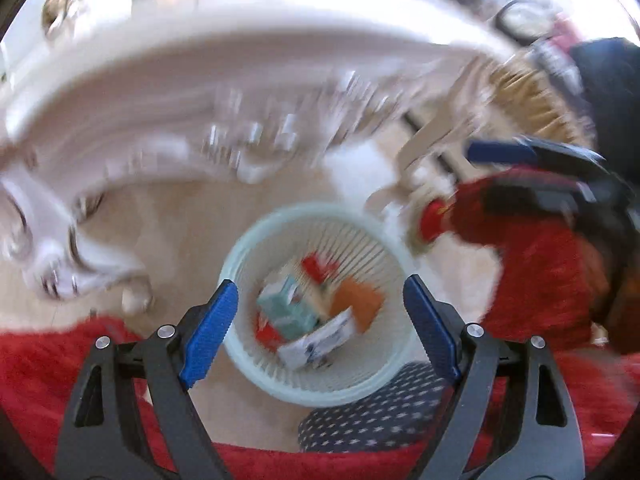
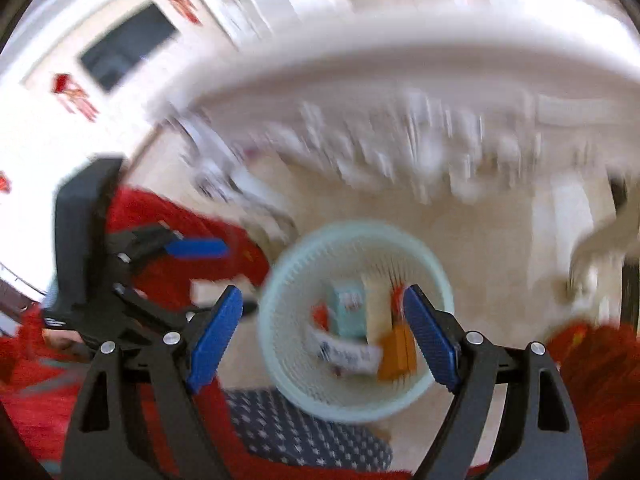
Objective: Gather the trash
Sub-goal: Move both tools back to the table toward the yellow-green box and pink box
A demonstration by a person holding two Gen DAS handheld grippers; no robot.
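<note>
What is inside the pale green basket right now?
The basket holds boxes and packets: a teal carton, an orange packet, a white printed wrapper and red pieces. Whatever lies beneath them is covered, and blur hides the labels.

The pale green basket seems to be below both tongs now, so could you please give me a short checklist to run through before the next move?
1. Left tongs empty and open: ok, nothing sits between the blue pads.
2. Right tongs empty and open: ok, pads stand apart with nothing between them.
3. Pale green basket upright on the floor: ok.
4. Trash inside the basket: ok, a teal carton, an orange packet and a white wrapper lie in it.
5. More trash left outside the basket: cannot tell, both views are badly blurred.
6. Both tongs apart from each other: ok, in the right wrist view the left tongs are off to the side.
</note>
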